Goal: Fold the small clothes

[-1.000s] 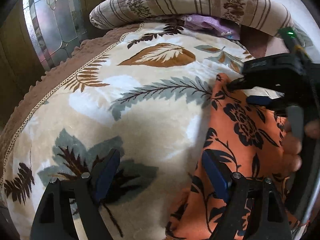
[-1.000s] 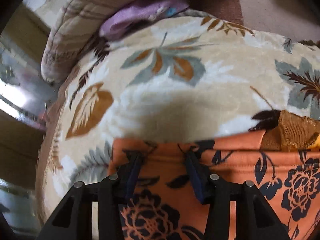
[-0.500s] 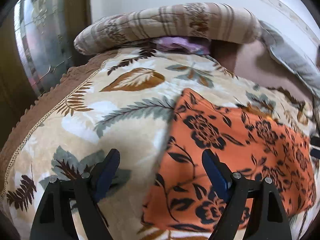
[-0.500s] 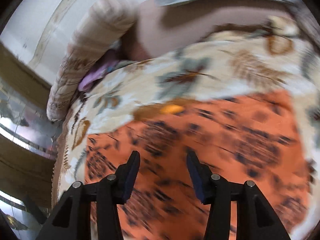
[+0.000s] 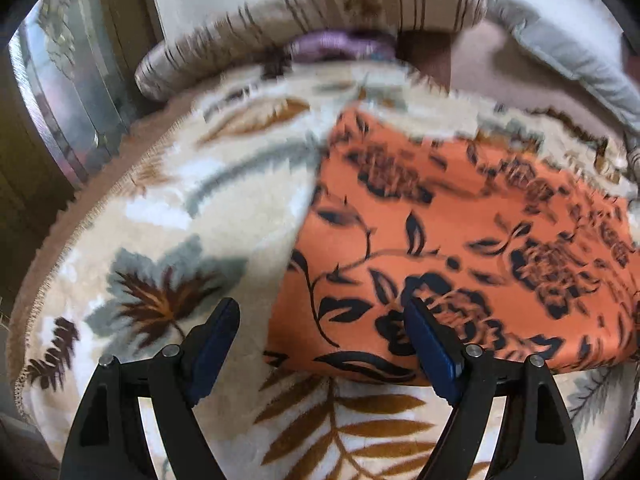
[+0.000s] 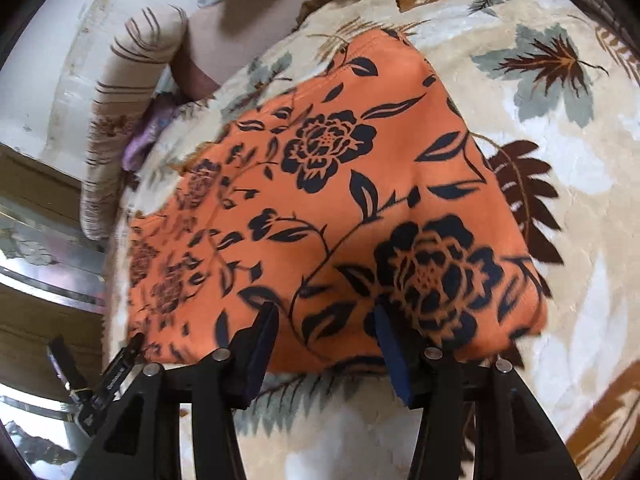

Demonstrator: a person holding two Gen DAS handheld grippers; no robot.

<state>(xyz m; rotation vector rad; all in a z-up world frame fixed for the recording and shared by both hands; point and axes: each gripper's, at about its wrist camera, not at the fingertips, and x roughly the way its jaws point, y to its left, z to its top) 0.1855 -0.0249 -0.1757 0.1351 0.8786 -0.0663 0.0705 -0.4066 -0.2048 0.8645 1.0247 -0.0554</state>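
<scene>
On bed, over leaf-print blanket (image 5: 224, 216): orange floral cloth (image 6: 360, 208) lies flat, folded to rough rectangle. Left view: cloth at 3 o'clock, near edge between tong tips. Left tongs (image 5: 320, 344) spread wide, empty; right finger over cloth's near edge, left finger over blanket, contact unclear. Right tongs (image 6: 324, 336) about half apart, jaws opening, nothing gripped; tips above cloth's near edge at 6 o'clock. Striped bolster (image 5: 360, 8) at 12 o'clock, purple cloth (image 5: 340, 44) tucked beneath it. Left view motion-blurred.
</scene>
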